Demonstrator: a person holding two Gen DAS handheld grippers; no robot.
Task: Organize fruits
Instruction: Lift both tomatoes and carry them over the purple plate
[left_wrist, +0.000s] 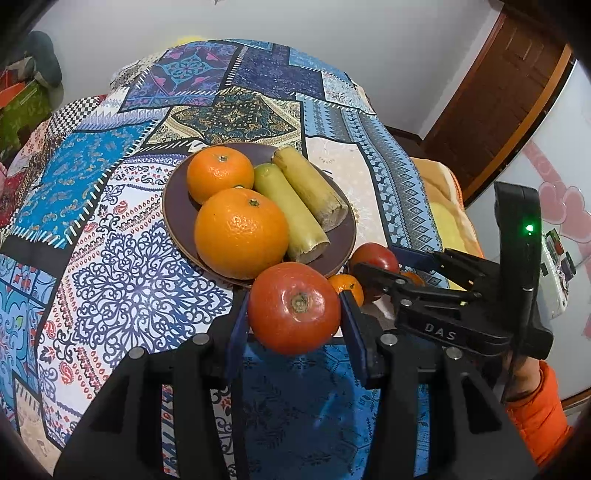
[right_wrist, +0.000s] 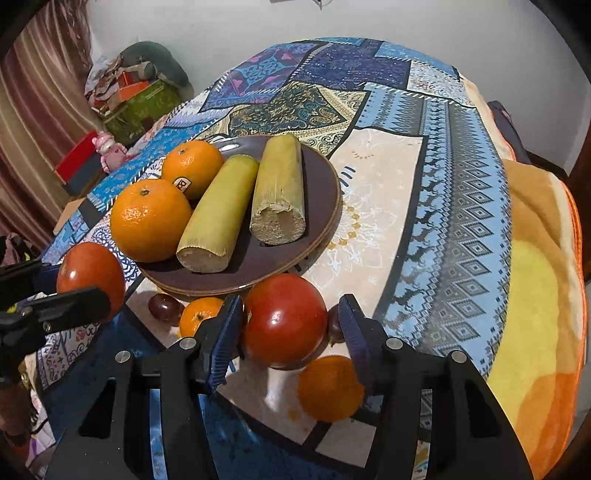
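Patchwork cloth (left_wrist: 122, 258) covers the worktop, white wall behind. Brown plate (right_wrist: 325, 206) holds oranges and cane pieces. Left tool (left_wrist: 293, 314) clamps a tomato (left_wrist: 293, 308); right tool (right_wrist: 291, 325) grips another tomato (right_wrist: 284, 319).

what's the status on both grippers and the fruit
Left gripper shut on a round red tomato, near the brown plate's rim. Right gripper: second red tomato between its fingers, grip unconfirmed. Small orange mandarin close beside it.

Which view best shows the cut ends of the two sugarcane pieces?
Right wrist: both sugarcane pieces on the plate turn their fibrous cut faces toward the camera. Left wrist shows those pieces mostly side-on, ends foreshortened.
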